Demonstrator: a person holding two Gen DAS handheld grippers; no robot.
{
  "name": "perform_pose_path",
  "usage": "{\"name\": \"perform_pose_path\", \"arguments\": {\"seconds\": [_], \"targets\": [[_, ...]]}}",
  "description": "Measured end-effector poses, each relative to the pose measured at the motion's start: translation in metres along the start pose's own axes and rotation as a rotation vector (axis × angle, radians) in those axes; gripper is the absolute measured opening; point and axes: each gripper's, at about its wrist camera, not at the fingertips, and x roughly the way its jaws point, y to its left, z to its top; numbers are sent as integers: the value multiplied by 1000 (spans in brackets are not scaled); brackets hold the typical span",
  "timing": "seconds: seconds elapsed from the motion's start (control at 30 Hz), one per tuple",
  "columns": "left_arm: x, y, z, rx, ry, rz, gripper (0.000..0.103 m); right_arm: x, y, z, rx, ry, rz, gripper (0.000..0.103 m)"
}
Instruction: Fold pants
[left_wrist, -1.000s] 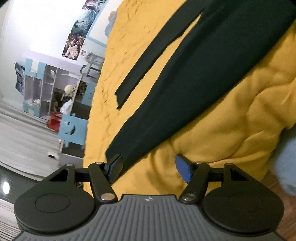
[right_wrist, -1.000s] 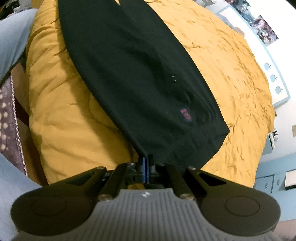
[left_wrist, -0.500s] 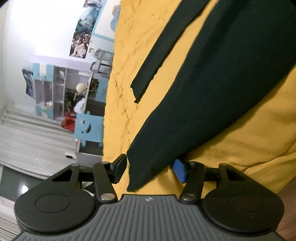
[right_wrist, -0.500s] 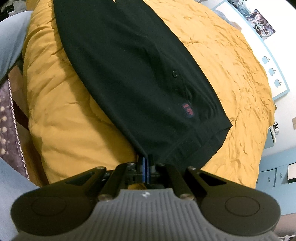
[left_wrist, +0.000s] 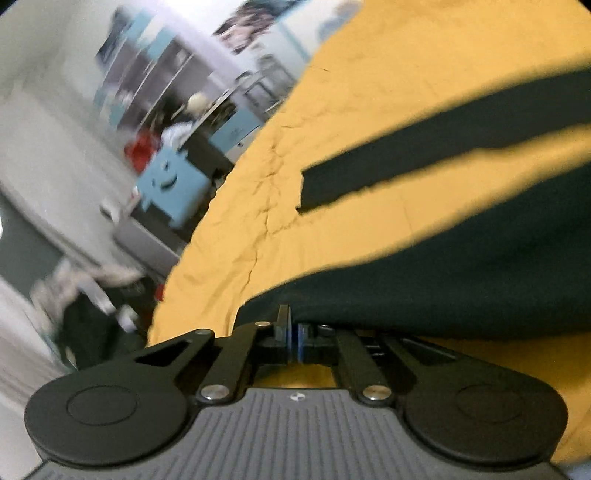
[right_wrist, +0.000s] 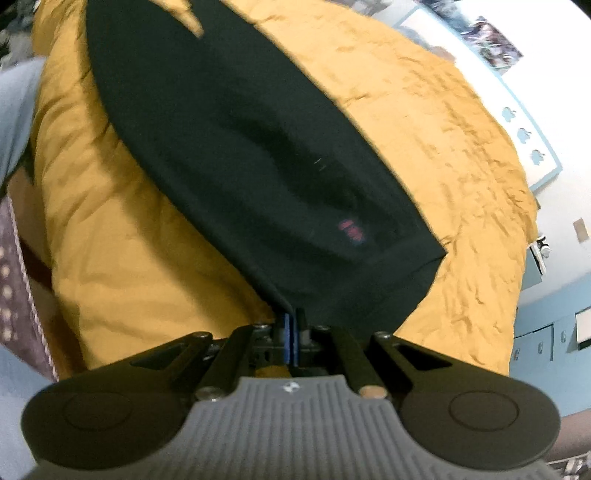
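Black pants (right_wrist: 251, 158) lie on a yellow quilt (right_wrist: 122, 236). In the right wrist view my right gripper (right_wrist: 291, 332) is shut on the near corner of the waistband, close to a small red label (right_wrist: 351, 230). In the left wrist view my left gripper (left_wrist: 294, 338) is shut on the hem of the near pant leg (left_wrist: 461, 273), which lifts off the quilt (left_wrist: 332, 92). The other leg (left_wrist: 424, 155) lies flat further out. The view is blurred.
The quilt's left edge (left_wrist: 177, 266) drops to a room with a blue chair (left_wrist: 170, 184), shelves and floor clutter. In the right wrist view a white wall with posters (right_wrist: 491, 40) and blue drawers (right_wrist: 546, 339) lie beyond the bed.
My left gripper has shut on the hem of the near leg and lifted it, swinging the view. My right gripper stays shut on the waistband and has raised it slightly.
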Motion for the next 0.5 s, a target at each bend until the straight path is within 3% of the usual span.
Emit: {"name": "perform_pose_path", "arguments": {"seconds": [0.13,0.3,0.5], "targets": [[1,23,35,-135,18,-27,2,-8,-36,16,103,-65,-23,0],[19,34,86,-217,68,-32,2,7,-82,43,185,-80,-56,0],[52,15,137,-196,99,-2,2,58,-134,78,245,-57,-74,0]]}}
